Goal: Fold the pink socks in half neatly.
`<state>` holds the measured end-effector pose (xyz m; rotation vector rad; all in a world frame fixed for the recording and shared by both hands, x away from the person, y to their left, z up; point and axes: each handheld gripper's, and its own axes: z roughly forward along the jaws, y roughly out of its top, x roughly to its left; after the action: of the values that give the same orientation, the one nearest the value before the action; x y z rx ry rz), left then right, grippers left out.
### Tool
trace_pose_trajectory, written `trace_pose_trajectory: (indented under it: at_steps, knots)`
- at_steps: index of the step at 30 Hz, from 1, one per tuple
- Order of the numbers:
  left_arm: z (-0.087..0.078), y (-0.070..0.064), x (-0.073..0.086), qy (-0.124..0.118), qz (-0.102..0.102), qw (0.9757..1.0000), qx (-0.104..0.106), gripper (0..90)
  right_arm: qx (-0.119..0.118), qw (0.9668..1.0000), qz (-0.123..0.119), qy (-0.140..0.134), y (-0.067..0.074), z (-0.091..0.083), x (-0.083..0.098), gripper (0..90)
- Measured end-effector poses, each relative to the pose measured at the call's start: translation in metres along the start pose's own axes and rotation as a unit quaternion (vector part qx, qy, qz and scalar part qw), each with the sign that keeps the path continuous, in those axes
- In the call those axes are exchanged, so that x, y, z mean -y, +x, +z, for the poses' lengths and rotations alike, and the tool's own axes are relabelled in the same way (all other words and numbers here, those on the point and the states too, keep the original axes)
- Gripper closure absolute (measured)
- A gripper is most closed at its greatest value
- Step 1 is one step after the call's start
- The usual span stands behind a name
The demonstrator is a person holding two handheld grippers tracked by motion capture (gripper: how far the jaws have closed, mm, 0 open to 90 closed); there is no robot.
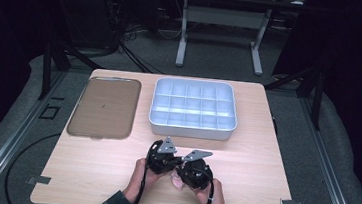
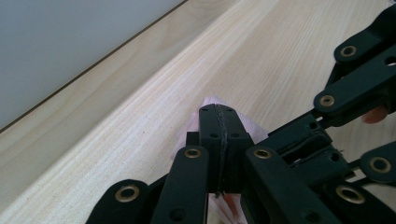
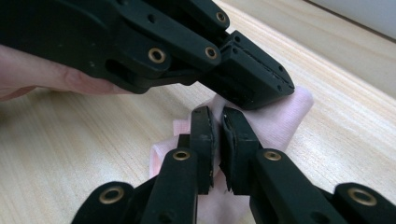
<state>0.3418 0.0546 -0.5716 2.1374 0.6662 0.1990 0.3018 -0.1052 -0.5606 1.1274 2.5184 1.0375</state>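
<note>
The left gripper [image 2: 219,135], jaws pressed together, pinches a pink cloth [image 2: 210,103] over the wooden surface [image 2: 140,107]; the right gripper [image 2: 341,135] is alongside.

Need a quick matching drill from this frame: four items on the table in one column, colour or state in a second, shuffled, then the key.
Column 1:
1. flat tray
2. divided bin
3. cloth
4. left gripper

Column 2:
A. pale pink, pinched between black jaws
B. brown, shallow, at the table's left
C. jaws closed together over the cloth
D. white, split into compartments, nothing in them

Pairs: 1-B, 2-D, 3-A, 4-C
</note>
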Motion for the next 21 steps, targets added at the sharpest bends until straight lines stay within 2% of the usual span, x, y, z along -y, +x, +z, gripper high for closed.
trace_pose_trajectory:
  at_steps: [2,4,11,14,21]
  knots:
    - [0.001,0.000,0.000,0.001,0.002,1.0000,-0.003,89.9,-0.005,1.0000,-0.003,-0.002,0.002,-0.002,0.001,74.1]
    - [0.001,0.000,0.000,0.001,0.001,1.0000,-0.004,90.0,-0.003,1.0000,-0.007,-0.002,0.005,-0.003,0.001,73.0]
    - [0.001,0.000,0.000,0.001,-0.001,1.0000,-0.005,90.0,0.003,0.9997,-0.026,0.002,0.015,-0.014,0.003,76.6]
    - [0.001,0.000,0.001,0.000,-0.002,1.0000,-0.005,89.9,0.007,0.9992,-0.038,0.004,0.019,-0.013,0.004,78.8]
    - [0.001,0.000,0.002,0.000,-0.003,1.0000,-0.007,90.0,0.011,0.9986,-0.050,0.009,0.023,-0.006,0.006,79.9]
